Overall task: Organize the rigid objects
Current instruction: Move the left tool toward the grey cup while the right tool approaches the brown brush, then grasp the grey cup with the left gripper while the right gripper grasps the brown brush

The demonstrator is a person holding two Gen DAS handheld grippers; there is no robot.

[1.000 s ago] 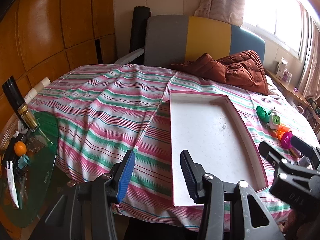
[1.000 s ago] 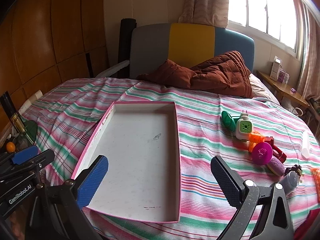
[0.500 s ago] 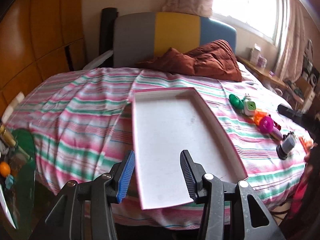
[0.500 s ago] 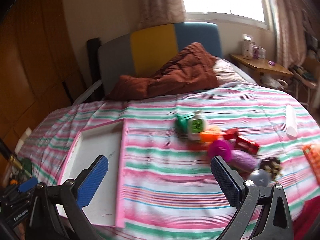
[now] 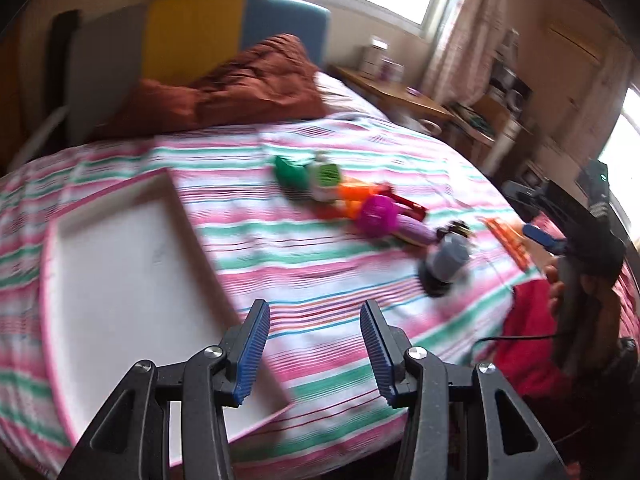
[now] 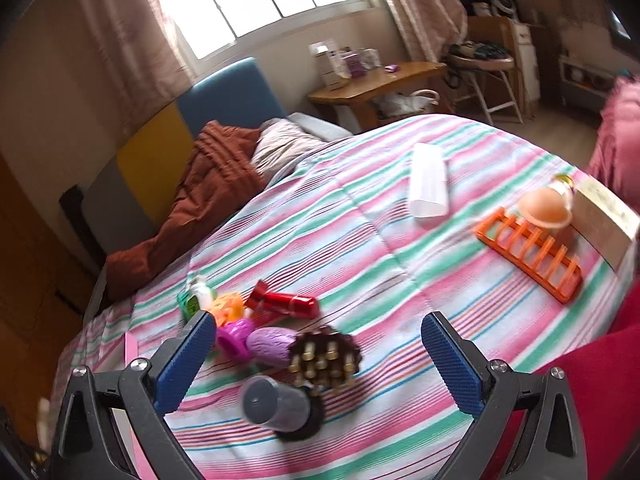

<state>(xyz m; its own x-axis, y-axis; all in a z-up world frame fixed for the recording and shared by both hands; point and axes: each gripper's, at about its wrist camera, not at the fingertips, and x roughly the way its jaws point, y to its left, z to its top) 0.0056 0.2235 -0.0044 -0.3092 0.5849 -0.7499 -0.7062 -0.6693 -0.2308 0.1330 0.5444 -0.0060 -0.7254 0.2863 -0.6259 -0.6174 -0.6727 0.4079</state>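
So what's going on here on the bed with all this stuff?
A person is tidying small items on a striped bedspread with a handheld gripper in each hand. Both the left gripper and right gripper are open and hold nothing. The white tray with the pink rim has nothing in it. The toys lie loose beside it: a grey-capped jar, a purple piece, a red tube, and further off an orange rack. Nothing has been sorted yet.

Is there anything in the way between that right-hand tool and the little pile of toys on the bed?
Nothing visible. The right tool hangs open over the striped bedspread, with the grey-capped jar and the brown spiky piece showing between its fingers, nothing in front of them.
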